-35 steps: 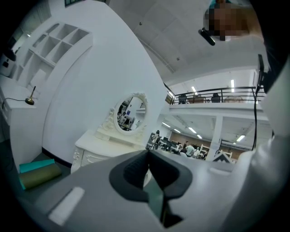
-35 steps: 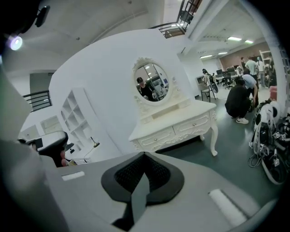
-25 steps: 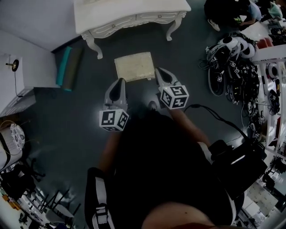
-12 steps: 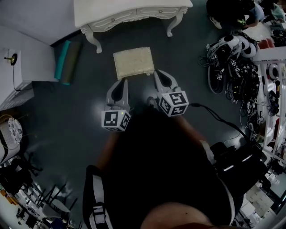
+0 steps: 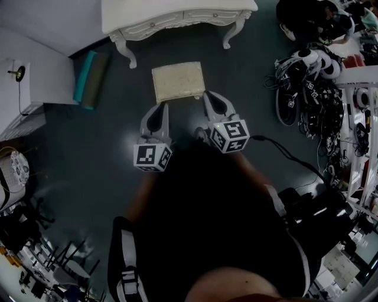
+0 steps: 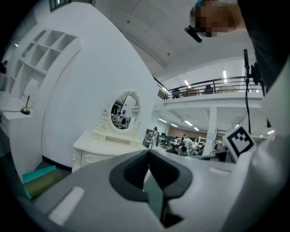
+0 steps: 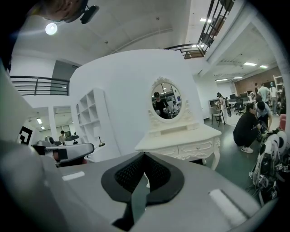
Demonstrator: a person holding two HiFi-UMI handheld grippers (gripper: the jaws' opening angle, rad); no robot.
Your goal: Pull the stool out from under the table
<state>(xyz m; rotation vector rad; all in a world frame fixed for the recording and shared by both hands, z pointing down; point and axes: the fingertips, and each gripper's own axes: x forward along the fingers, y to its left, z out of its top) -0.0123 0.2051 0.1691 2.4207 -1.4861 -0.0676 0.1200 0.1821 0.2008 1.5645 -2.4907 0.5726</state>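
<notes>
Both hand-held grippers (image 5: 160, 107) (image 5: 208, 95) closed, empty

One stool (image 5: 178, 82), one table (image 5: 177, 15), one mirror (image 7: 166, 100).

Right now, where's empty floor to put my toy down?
Bare floor lies left of the stool, toward the teal roll, and right of it, up to the headsets. It's crowded among the headsets.
</notes>
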